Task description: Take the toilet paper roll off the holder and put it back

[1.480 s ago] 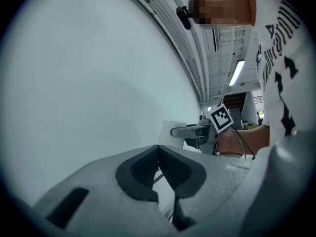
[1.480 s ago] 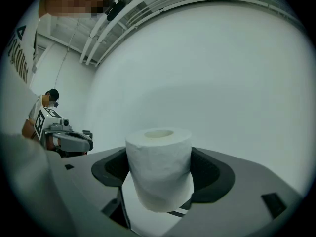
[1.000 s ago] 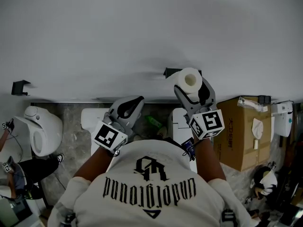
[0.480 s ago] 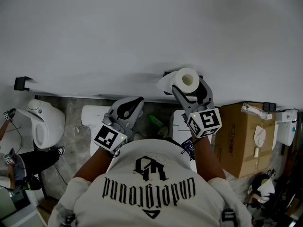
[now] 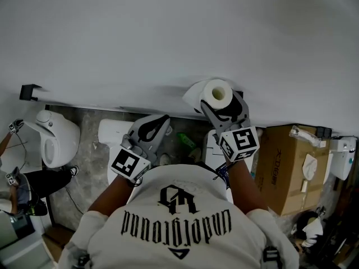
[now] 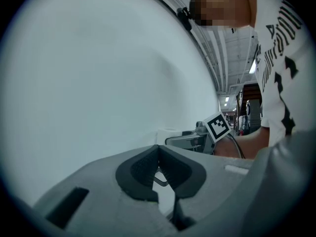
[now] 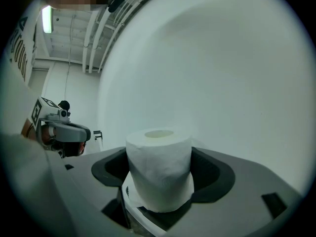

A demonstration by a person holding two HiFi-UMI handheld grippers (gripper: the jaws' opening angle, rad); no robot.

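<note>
The right gripper (image 5: 223, 106) is clamping the roll (image 5: 216, 93) by its sides, core end turned upward, and is holding it at the wall just left of the holder (image 5: 239, 94). The left gripper (image 5: 151, 129), jaws closed on nothing, is hanging farther off.

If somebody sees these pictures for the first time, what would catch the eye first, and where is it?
The white toilet paper roll stands out first: it is clamped between the jaws of the right gripper, close to the pale wall. Next comes the left gripper, lower and to the left, its jaws shut on nothing. A brown cardboard box sits on the floor at the right.
</note>
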